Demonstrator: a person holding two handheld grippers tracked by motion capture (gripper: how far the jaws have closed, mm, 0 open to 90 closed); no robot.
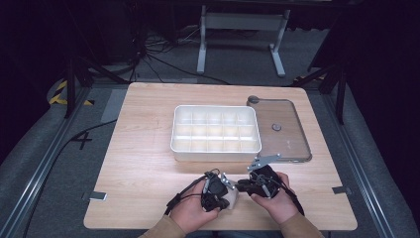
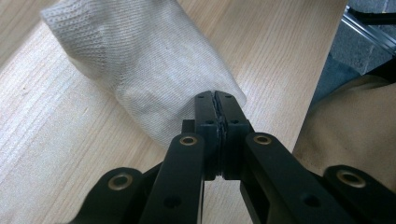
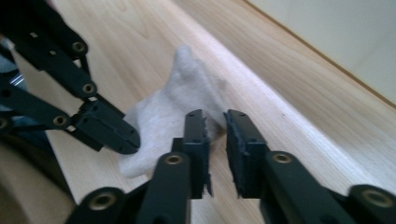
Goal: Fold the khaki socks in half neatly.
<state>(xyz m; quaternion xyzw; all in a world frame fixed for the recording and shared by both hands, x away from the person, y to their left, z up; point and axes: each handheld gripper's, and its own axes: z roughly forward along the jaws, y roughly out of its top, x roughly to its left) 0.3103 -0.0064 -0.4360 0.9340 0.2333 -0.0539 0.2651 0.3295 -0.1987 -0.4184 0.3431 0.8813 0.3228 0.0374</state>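
A cream knitted sock [image 2: 140, 60] lies on the wooden table [image 1: 143, 148] near its front edge. My left gripper [image 2: 215, 101] is shut on one edge of the sock, the cloth pinched between its jaws. In the right gripper view the sock [image 3: 173, 105] lies crumpled just beyond my right gripper [image 3: 215, 123], whose jaws stand a little apart with nothing between them. The left gripper's jaws [image 3: 109, 133] bite the sock from the left there. In the high view both hands meet over the sock [image 1: 233, 197], with the left gripper [image 1: 225, 191] and the right gripper [image 1: 242, 186] facing each other.
A white box with several compartments [image 1: 174, 134] stands mid-table. Its clear lid [image 1: 292, 134] lies flat to the right of it. The table's front edge runs close behind my hands, and a tan sleeve [image 2: 355, 126] is beyond it.
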